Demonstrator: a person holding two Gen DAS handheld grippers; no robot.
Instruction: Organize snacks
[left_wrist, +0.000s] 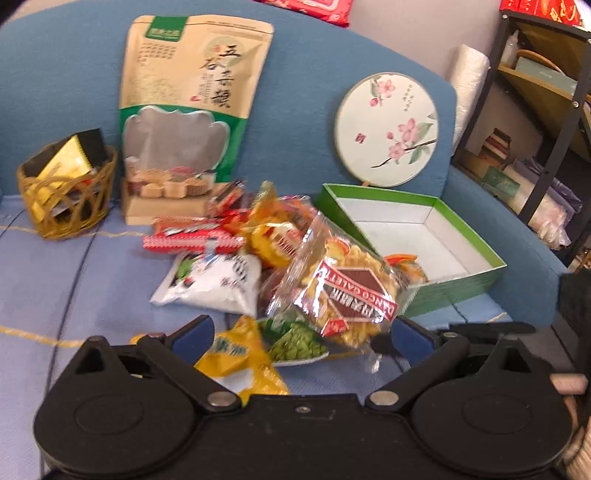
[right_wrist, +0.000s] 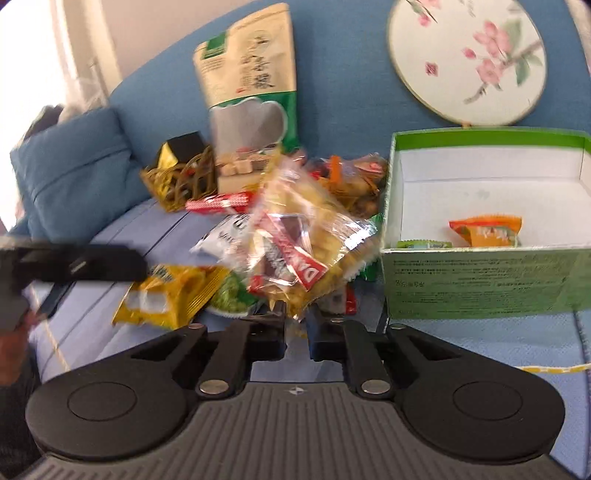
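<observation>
A pile of snack packets lies on the blue sofa seat. My right gripper (right_wrist: 297, 328) is shut on the edge of a clear cookie packet (right_wrist: 295, 251) with a red and brown label, which also shows in the left wrist view as the cookie packet (left_wrist: 343, 291), tilted up over the pile. To its right stands an open green box (right_wrist: 480, 254) holding an orange packet (right_wrist: 487, 230) and a small green one (right_wrist: 424, 244). My left gripper (left_wrist: 301, 332) is open, with a yellow packet (left_wrist: 240, 362) and a green pea packet (left_wrist: 295, 343) lying between its fingers, untouched.
A tall tan and green pouch (left_wrist: 184, 110) and a round flowered fan (left_wrist: 388, 129) lean on the sofa back. A wicker basket (left_wrist: 66, 192) sits at the left. White (left_wrist: 214, 280) and red (left_wrist: 192, 242) packets lie in the pile. A shelf (left_wrist: 546, 110) stands at the right.
</observation>
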